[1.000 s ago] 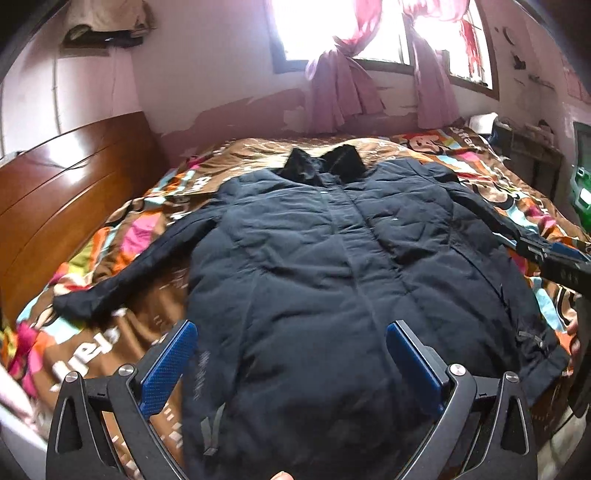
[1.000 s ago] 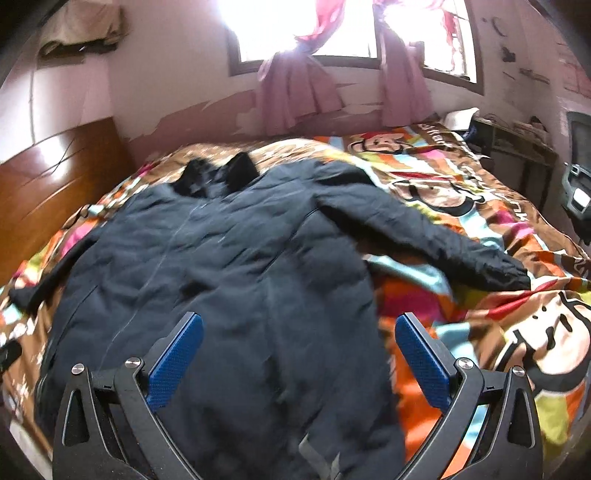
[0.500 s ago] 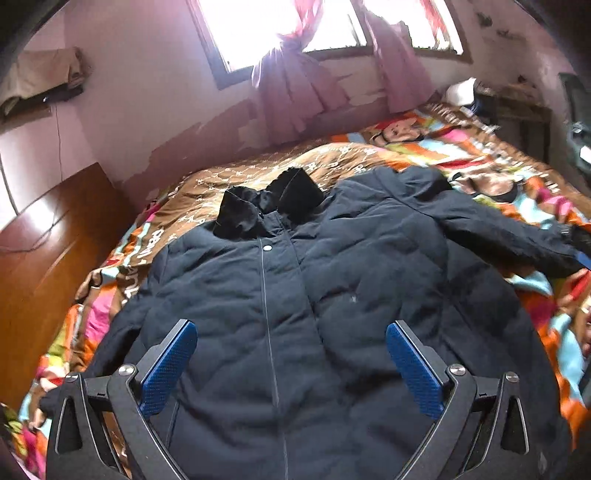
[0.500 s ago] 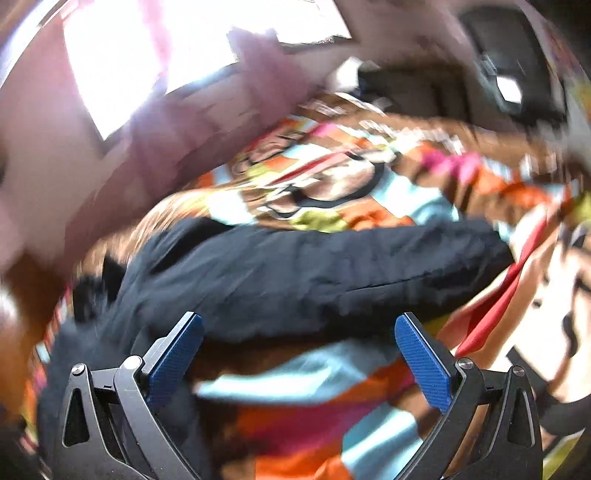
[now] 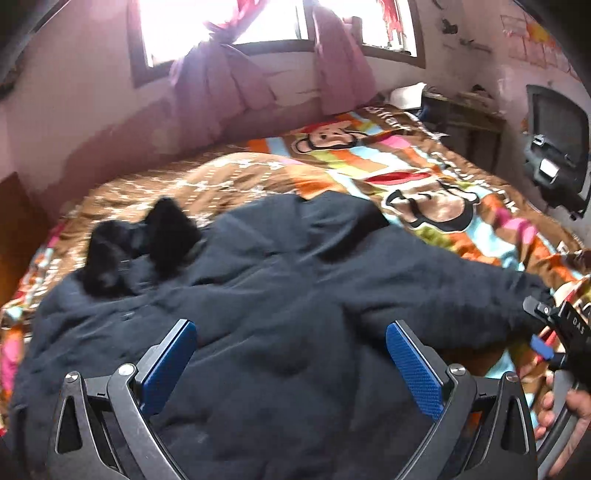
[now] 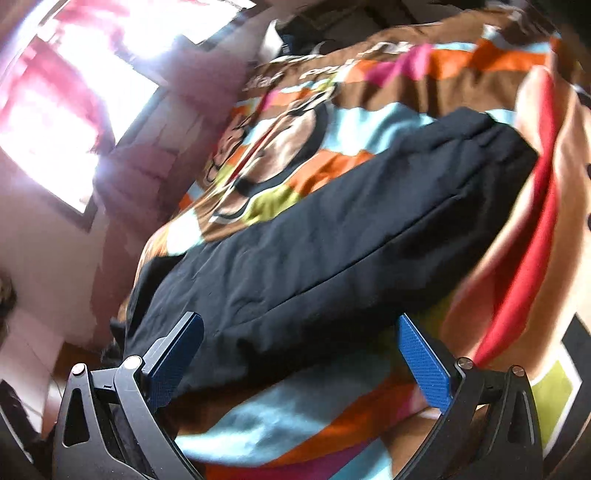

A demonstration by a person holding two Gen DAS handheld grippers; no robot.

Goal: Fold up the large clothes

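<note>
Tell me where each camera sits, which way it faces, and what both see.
Left wrist: above the coat, facing the window; own open left gripper, right gripper and hand at the edge.
Right wrist: low over the blanket, tilted, facing along the sleeve; own open gripper only.
Shared: sleeve, blanket, window.

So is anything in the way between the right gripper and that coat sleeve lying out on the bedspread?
Nothing visible. The right gripper is open, and the dark coat's sleeve lies flat on the colourful bedspread just ahead of it, with only bare bedspread between.
</note>
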